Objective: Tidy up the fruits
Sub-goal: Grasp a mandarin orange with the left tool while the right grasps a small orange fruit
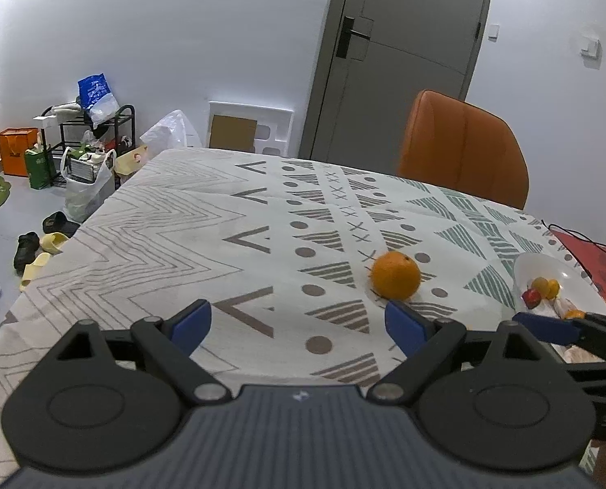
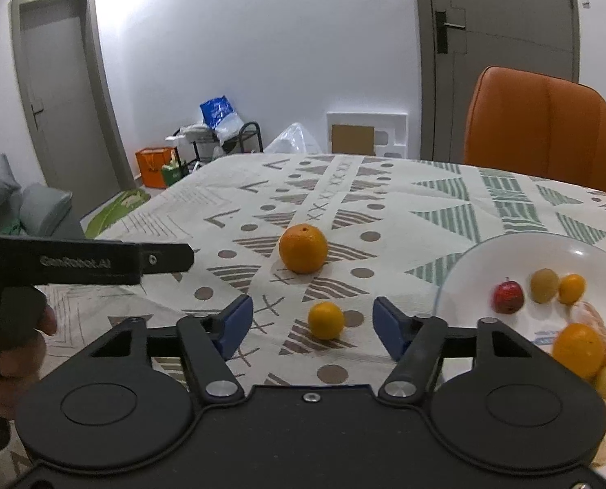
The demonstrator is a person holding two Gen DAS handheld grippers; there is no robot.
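Observation:
A large orange (image 1: 396, 275) (image 2: 303, 253) rests on the patterned tablecloth. Closer to me lies a small orange (image 2: 326, 320), right in front of my open right gripper (image 2: 313, 332) and between the lines of its blue pads. A white plate (image 2: 466, 281) (image 1: 547, 267) at the right holds a small red apple (image 2: 508, 296), yellow and orange fruits and an orange (image 2: 578, 349). My left gripper (image 1: 299, 326) stands open and empty, with the large orange just beyond its right fingertip (image 1: 401, 324).
An orange chair (image 1: 464, 148) (image 2: 543, 130) stands at the table's far side. A red mat with a black cable (image 1: 588, 258) lies at the far right. Bags, shoes and a rack (image 1: 91, 138) crowd the floor at the left. A hand (image 2: 13, 350) holds the left gripper's handle.

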